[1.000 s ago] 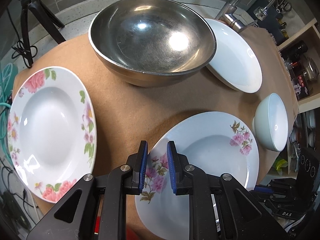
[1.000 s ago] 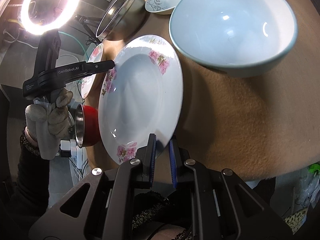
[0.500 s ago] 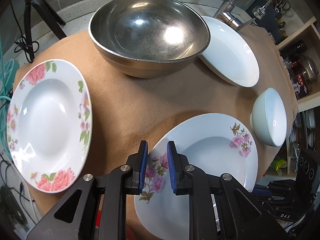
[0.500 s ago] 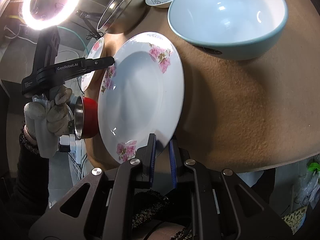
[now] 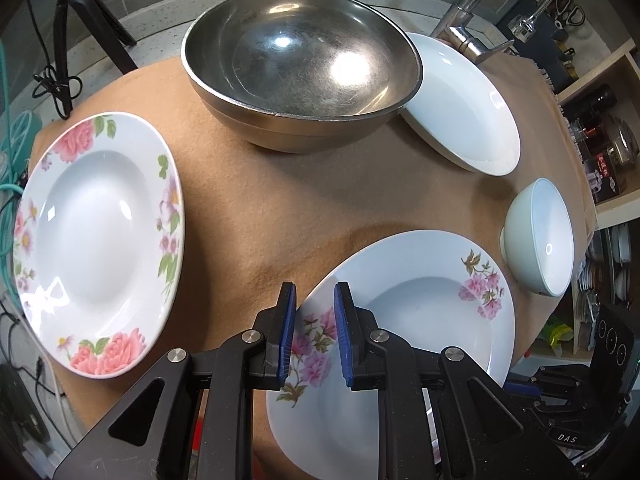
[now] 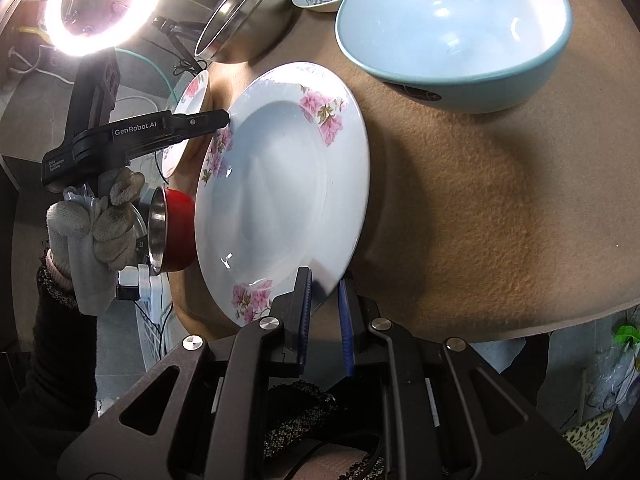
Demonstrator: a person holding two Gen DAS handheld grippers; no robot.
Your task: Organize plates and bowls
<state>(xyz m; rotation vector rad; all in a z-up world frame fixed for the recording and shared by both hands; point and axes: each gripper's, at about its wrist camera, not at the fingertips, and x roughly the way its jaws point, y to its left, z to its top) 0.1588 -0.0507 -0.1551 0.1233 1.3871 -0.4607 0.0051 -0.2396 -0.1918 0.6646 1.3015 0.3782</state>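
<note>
**Flowered plate gripped at both rims; nothing stacked yet**

Left wrist view: the left gripper fingers are clamped on the flowered plate, raised at the table's near edge.

Right wrist view: the right gripper is clenched on its opposite rim; sorting seems barely begun.

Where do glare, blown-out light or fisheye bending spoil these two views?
Right wrist: the ring light is blown out at top left, flaring over its surroundings; the pink-flowered plate casts a soft shadow on the brown cloth. Left wrist: two bright reflections sit in the steel bowl, small glints on the rose plate; the edges curve and darken. Both look sharp.
</note>
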